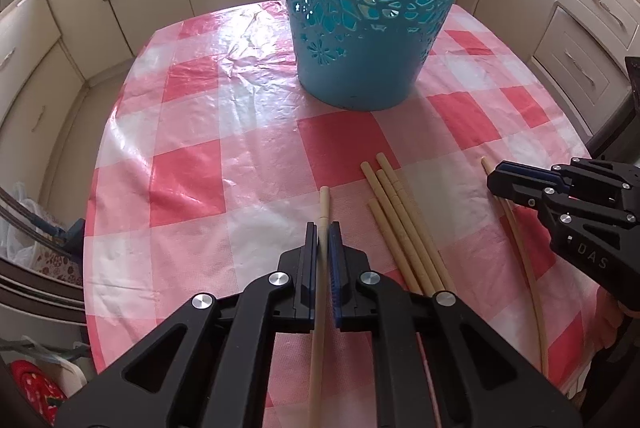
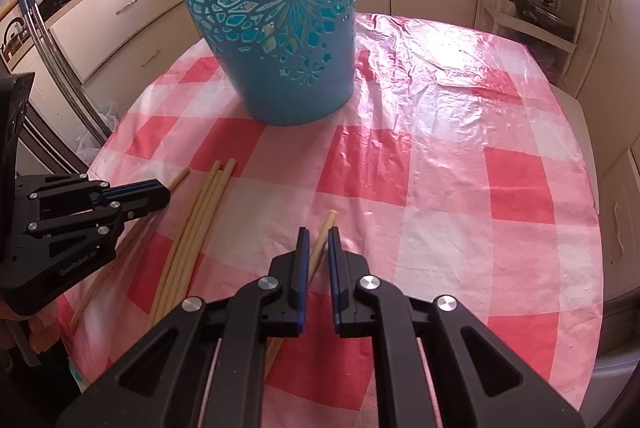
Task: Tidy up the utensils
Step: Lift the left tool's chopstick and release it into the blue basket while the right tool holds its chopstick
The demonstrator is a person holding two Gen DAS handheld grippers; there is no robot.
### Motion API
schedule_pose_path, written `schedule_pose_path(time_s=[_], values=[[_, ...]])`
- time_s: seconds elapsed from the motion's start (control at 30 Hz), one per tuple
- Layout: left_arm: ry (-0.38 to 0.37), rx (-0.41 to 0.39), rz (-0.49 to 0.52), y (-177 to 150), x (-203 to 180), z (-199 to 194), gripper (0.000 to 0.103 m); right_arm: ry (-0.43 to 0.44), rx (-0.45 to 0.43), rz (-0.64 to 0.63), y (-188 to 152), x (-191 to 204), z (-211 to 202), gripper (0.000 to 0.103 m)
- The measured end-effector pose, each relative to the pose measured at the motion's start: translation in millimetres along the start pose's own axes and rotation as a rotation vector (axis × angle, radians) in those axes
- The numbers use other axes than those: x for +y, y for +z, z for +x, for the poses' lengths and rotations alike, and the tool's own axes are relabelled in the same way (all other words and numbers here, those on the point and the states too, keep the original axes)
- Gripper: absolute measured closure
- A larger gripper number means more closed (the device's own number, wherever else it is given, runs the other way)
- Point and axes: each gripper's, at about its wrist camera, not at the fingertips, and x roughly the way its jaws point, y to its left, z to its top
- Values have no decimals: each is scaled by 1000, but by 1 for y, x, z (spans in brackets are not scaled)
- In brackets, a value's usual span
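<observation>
Left claw (image 1: 323,228) nearly shut, pads pinching one pale chopstick (image 1: 323,205) w/ its tip poking out past the claw at 12 o'clock. Right claw (image 2: 318,232) a bit wider, narrow gap; another chopstick (image 2: 323,232) runs between its jaws, tip toward 12–1 o'clock, can't tell if the pads actually touch it. Bundle of loose chopsticks (image 1: 394,203) lies flat on the counter (image 1: 192,171) btwn the two claws, just beside the left claw at its 2 o'clock. Checked red-white plastic cloth covers the counter. Farther back, at 12 o'clock, teal cut-out basket (image 1: 368,39) stands upright, well apart from both claws.
</observation>
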Motion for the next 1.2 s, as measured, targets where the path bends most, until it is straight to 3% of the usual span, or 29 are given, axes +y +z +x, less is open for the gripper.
schedule_pose_path(time_s=[0.17,0.33,0.67,0.8,1.03,1.2], values=[[7,-7,23,1,-5,1,98,-14,42,-56,2,8,0,94],[-28,-53,-33,2,6,-15,98,-1,89,-98,2,8,0,96],[-277,-414,-220,13,52,-107,98,58,35,-8,-5,-5,-3,96],[-340,-493,-246,22,51,-130,98,65,33,-6,-4,-6,-4,96],[-370,-591,-257,55,36,-148,98,63,34,-10,-3,-6,-4,96],[-363,-706,-270,103,30,-165,98,55,31,-22,-4,-4,-3,96]])
